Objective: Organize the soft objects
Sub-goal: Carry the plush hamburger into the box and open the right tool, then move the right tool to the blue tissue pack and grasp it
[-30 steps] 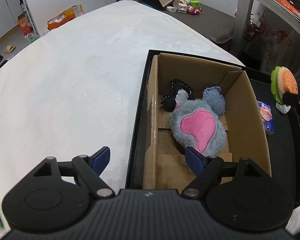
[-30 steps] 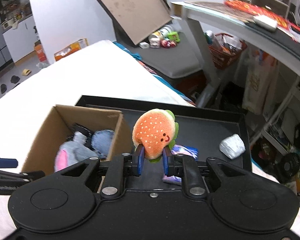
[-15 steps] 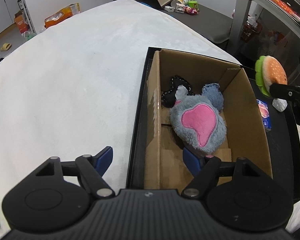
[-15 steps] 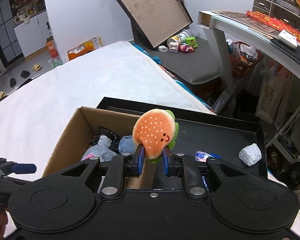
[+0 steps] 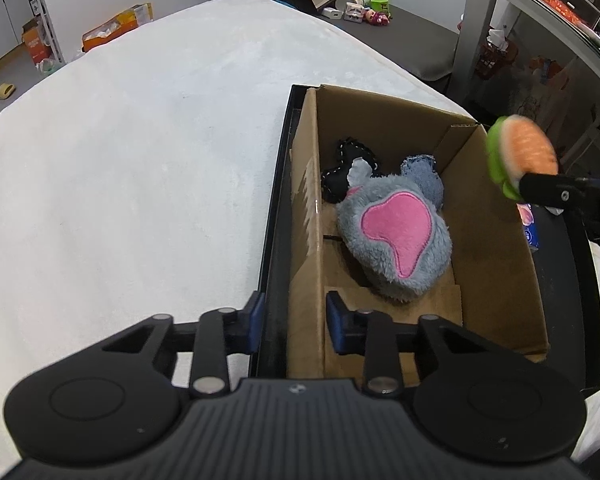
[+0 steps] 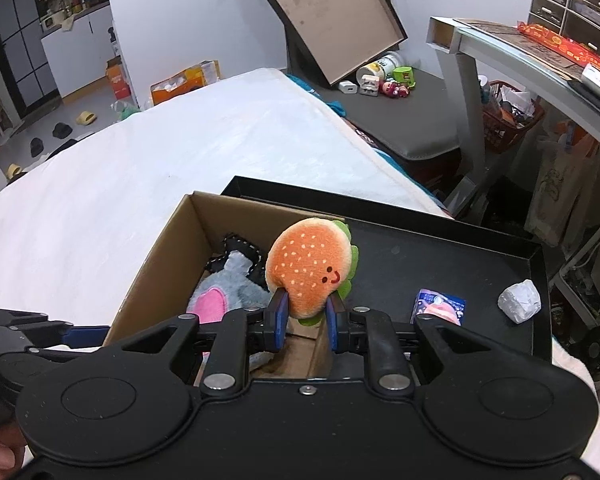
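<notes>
A cardboard box (image 5: 496, 248) stands in a black tray (image 5: 274, 208) on a white bed. In it lie a grey plush with a pink patch (image 5: 396, 236), a black stitched plush (image 5: 346, 168) and a denim plush (image 5: 424, 172). My right gripper (image 6: 306, 320) is shut on an orange burger plush (image 6: 310, 264) and holds it above the box's right wall; the burger also shows in the left wrist view (image 5: 516, 156). My left gripper (image 5: 294, 320) straddles the box's left wall and the tray rim, its jaws close on either side of them; I cannot tell whether they grip.
On the tray to the right of the box lie a small blue packet (image 6: 440, 304) and a crumpled white wad (image 6: 518, 300). A grey desk (image 6: 500, 48) stands at the right. Toys and a tilted board (image 6: 332, 12) lie beyond the bed.
My left gripper's jaws have narrowed from wide open around the box's left wall and tray rim. My right gripper has carried the burger plush left, over the box's right wall.
</notes>
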`<state>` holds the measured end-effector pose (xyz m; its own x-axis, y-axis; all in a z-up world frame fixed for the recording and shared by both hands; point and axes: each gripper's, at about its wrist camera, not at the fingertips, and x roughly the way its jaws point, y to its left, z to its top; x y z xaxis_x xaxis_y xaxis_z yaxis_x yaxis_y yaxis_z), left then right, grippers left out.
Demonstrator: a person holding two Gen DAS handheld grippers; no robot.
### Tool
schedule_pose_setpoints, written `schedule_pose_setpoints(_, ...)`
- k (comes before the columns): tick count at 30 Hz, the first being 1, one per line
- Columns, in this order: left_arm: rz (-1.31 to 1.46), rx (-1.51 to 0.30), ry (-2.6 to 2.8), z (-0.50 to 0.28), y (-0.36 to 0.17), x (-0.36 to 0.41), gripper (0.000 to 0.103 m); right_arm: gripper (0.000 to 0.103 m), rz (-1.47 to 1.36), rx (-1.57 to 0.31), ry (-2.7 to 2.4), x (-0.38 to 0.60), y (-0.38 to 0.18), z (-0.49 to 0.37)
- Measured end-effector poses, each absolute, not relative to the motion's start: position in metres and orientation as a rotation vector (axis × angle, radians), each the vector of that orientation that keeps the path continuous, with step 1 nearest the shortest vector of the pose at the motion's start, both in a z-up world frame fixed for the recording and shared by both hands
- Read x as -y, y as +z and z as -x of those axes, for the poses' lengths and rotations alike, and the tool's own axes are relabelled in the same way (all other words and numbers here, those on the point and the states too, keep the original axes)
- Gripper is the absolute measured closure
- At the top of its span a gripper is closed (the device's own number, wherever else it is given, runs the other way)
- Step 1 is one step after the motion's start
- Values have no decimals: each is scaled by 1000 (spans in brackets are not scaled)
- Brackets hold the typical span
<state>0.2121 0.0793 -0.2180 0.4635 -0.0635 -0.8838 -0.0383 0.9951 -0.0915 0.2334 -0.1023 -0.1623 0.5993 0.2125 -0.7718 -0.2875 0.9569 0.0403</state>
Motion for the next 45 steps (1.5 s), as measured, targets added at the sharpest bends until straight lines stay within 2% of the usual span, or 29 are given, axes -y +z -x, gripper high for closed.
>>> schedule_pose_setpoints(6, 111, -1092, -14, -212, -220, -80, 79, 57, 93, -888, 274, 102, -162, -232)
schedule_pose_setpoints(14, 110, -1077, -12, -210, -217, -81, 81, 55, 83, -892, 241, 114, -163, -231)
schedule_pose_setpoints(19, 117, -1074, -17, -211, -216, -80, 88, 53, 77, -900, 217, 125, -167, -229)
schedule_pose_setpoints(26, 88, -1063, -3, -214, -215, -73, 90, 51, 56, -924, 173, 149, -177, -228)
schedule_pose_setpoints(28, 86, -1060, 8, -214, -216, -73, 95, 51, 48, -931, 164, 156, -181, -228)
schedule_pose_setpoints(39, 58, -1058, 76, -225, -216, -70, 93, 51, 9, -956, 148, 177, -198, -235)
schedule_pose_setpoints(45, 28, -1084, 90, -232, -218, -62, 85, 46, -23, -975, 139, 187, -209, -243)
